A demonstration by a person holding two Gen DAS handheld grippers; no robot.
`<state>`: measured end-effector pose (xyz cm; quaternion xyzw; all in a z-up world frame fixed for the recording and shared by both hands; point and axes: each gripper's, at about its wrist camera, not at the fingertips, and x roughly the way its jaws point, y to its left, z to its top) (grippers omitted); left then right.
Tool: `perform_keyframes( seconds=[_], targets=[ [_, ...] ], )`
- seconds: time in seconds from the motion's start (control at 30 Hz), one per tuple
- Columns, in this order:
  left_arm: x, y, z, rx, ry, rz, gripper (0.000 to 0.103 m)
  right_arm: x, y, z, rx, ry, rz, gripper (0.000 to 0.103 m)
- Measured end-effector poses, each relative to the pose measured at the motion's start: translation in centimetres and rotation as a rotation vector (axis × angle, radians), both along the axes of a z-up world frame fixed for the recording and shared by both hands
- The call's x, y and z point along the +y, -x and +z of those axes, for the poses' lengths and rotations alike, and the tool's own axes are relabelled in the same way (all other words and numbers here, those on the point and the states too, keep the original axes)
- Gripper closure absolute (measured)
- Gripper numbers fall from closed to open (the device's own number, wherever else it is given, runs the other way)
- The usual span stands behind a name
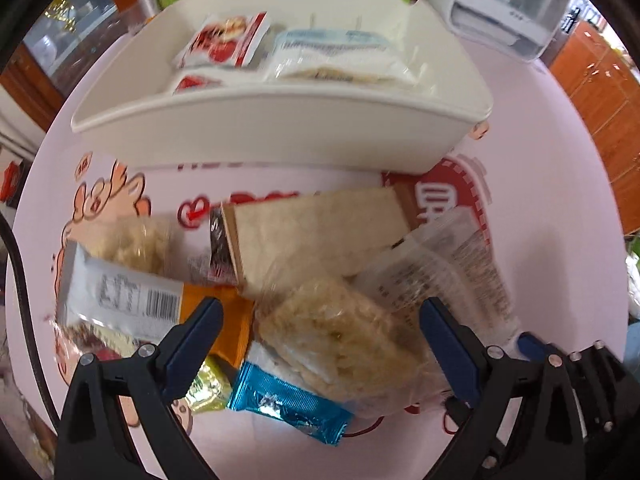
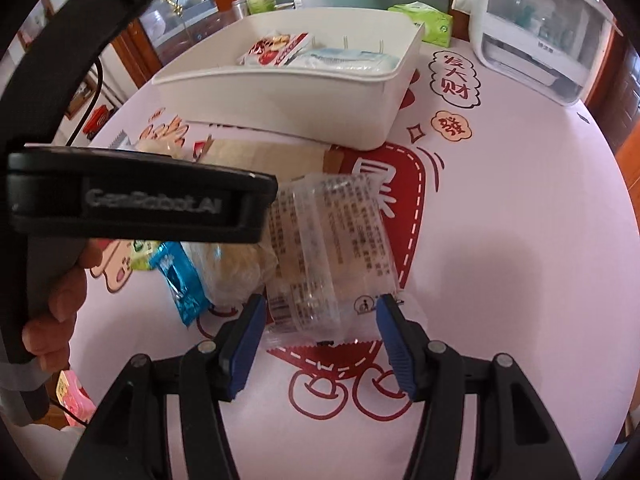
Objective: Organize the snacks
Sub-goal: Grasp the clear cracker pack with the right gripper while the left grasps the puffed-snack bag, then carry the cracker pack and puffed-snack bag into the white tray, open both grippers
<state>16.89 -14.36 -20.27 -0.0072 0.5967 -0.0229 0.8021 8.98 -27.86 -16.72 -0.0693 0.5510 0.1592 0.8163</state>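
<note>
crinkled plastic and foil wrappers lay heaped on the pink printed tablecloth [image 2: 520,208] in front of a white bin.

the white plastic bin [image 1: 280,132], smooth-walled and rectangular, stood beyond the pile and held a red-and-white packet [image 1: 226,42] beside a pale blue-topped clear packet [image 1: 336,56]. the left gripper [image 1: 320,320] hovered low over the pile, its blue ribbed pads wide apart on either side of a lumpy puffed-rice cake in clear film [image 1: 340,332], not pressing it; a shiny blue foil bar [image 1: 288,404], an orange-and-white barcoded bar [image 1: 136,304] and a tan flat sandwich pack [image 1: 320,232] lay around it. the right gripper [image 2: 320,320] pointed forward with its jaws spread, straddling the near end of a clear printed wrapper [image 2: 328,248] without closing on it.
</note>
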Motion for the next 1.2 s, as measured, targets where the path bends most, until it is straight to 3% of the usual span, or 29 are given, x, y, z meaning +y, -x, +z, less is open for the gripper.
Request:
perform_keyframes(
  seconds=[0.4,0.57,0.73,0.8,1.0,1.2],
  targets=[
    [2.2,2.6,-1.9,0.069,0.009,0.000,0.007,0.1,-0.7,-0.4,-0.039,0.015,0.037,0.025],
    [3.7,2.7,-2.1,0.106,0.067,-0.006,0.022,1.5,-1.1,-1.3,-0.062,0.082,0.085,0.021],
    [4.4,3.2,-1.9,0.104,0.075,-0.044,0.032,2.2,-2.1,-2.7,-0.045,0.108,0.076,0.021],
    [4.3,3.3,-1.9,0.113,0.094,-0.063,0.042,2.2,-2.5,-3.1,-0.036,0.107,0.066,0.019],
    [5.2,3.4,-3.2,0.176,0.138,-0.048,0.044,2.4,-2.8,-3.7,-0.020,0.125,0.058,0.019],
    [5.1,3.7,-3.1,0.155,0.112,-0.073,0.047,2.0,-2.2,-3.2,-0.042,0.106,0.023,0.034]
  ],
)
